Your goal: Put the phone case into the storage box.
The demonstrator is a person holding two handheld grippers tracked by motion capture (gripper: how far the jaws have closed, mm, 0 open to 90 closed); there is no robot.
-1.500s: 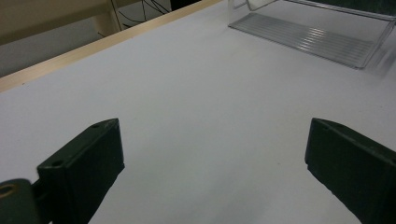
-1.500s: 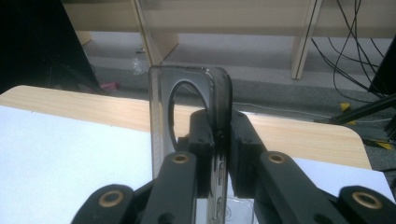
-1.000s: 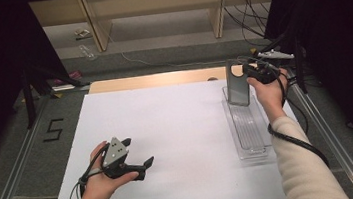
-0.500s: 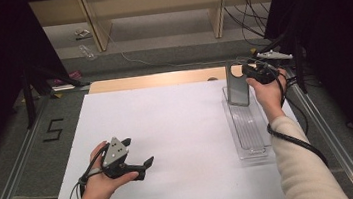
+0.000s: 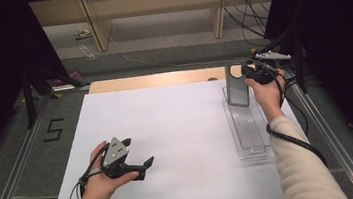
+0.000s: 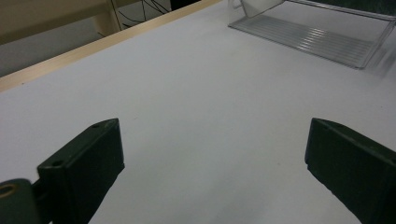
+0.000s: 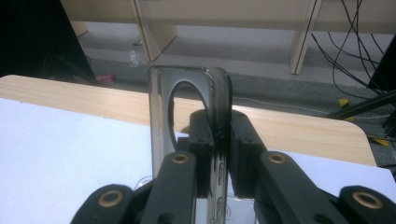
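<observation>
The right gripper (image 5: 245, 77) is clamped on a grey phone case (image 5: 237, 85), upright above the clear tray (image 5: 251, 152), ready to lower in, while the left gripper (image 5: 139, 162) rests with jaws apart.

Grey panel (image 7: 215, 140) lower edge hidden behind right gripper (image 7: 218, 154).

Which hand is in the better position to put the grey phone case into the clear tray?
Right: its tool already grips the phone case above the clear tray. The left tool is open, far away.
</observation>
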